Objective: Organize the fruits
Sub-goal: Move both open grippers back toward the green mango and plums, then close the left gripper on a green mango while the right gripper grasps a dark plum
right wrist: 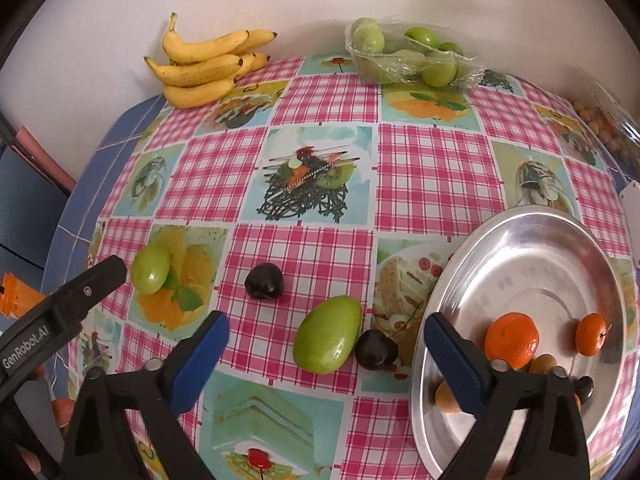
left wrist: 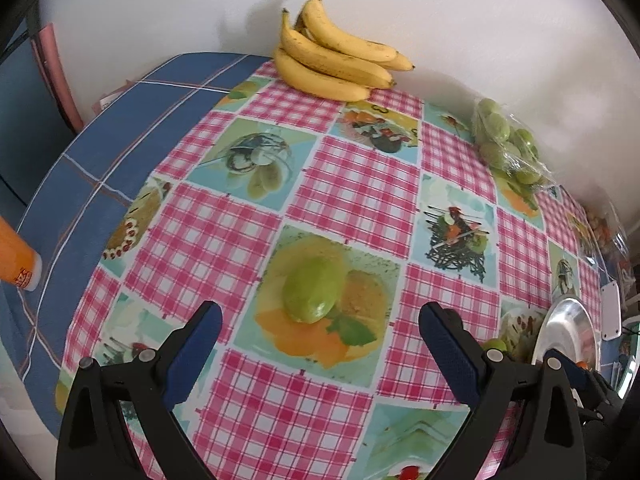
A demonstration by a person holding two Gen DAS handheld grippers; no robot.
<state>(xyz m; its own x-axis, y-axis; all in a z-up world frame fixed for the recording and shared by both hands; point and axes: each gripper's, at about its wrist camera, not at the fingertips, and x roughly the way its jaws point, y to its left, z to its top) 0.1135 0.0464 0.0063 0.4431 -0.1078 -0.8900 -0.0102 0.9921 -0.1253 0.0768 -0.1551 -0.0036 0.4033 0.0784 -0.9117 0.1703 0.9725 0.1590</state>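
Observation:
In the left wrist view a green fruit [left wrist: 312,292] lies on the checked tablecloth, just ahead of my left gripper [left wrist: 320,312], which is open and touches nothing. In the right wrist view a second green fruit [right wrist: 328,340] sits in the gap of my right gripper [right wrist: 327,322]. Its jaws stand open, clear of the fruit on both sides. A dark cherry [right wrist: 376,350] rests against that fruit and another dark fruit [right wrist: 264,282] lies further out. The metal plate [right wrist: 520,264] at the right holds two oranges [right wrist: 512,340], small yellowish fruits [right wrist: 446,398] and a dark one.
A banana bunch [right wrist: 204,68] and a wrapped tray of green fruits [right wrist: 408,56] lie along the wall at the back. An orange bottle [left wrist: 16,256] stands at the table's left edge. A clear bag of small fruits [right wrist: 600,128] sits far right.

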